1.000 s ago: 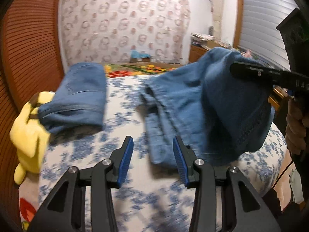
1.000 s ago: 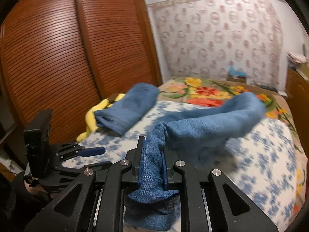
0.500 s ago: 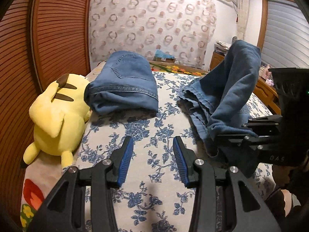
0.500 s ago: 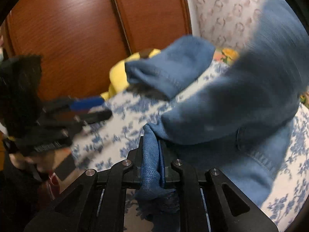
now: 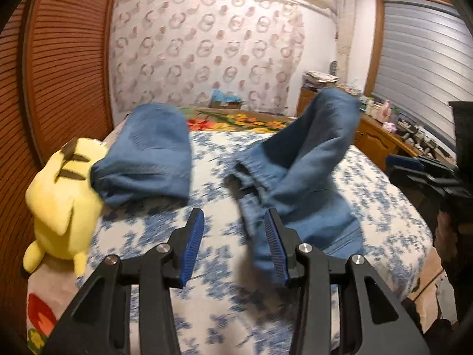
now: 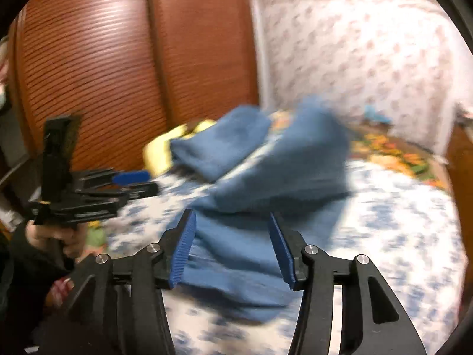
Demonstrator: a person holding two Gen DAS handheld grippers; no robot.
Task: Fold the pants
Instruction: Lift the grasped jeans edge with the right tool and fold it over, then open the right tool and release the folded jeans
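Loose blue jeans (image 5: 307, 171) lie heaped on the flowered bed (image 5: 207, 266), one part still arched up in the air. In the right wrist view the same jeans (image 6: 283, 171) are blurred and spread ahead of my right gripper (image 6: 233, 245). Its jaws are opening; the cloth lies below and between them, and the pads do not press on it. My left gripper (image 5: 235, 245) hovers open over the bedsheet just left of the jeans' near hem, holding nothing. A second pair of jeans (image 5: 147, 159), folded, rests at the far left of the bed.
A yellow plush toy (image 5: 62, 207) lies at the bed's left edge beside the folded jeans. A brown slatted wardrobe (image 6: 118, 74) stands to the left. A wooden dresser (image 5: 384, 139) with small items runs along the right. The other gripper (image 6: 88, 198) and the hand holding it show left in the right wrist view.
My right gripper has let go of the jeans' edge it was clamping, and the cloth has dropped onto the bed. The left gripper has stayed open while its view shifted.
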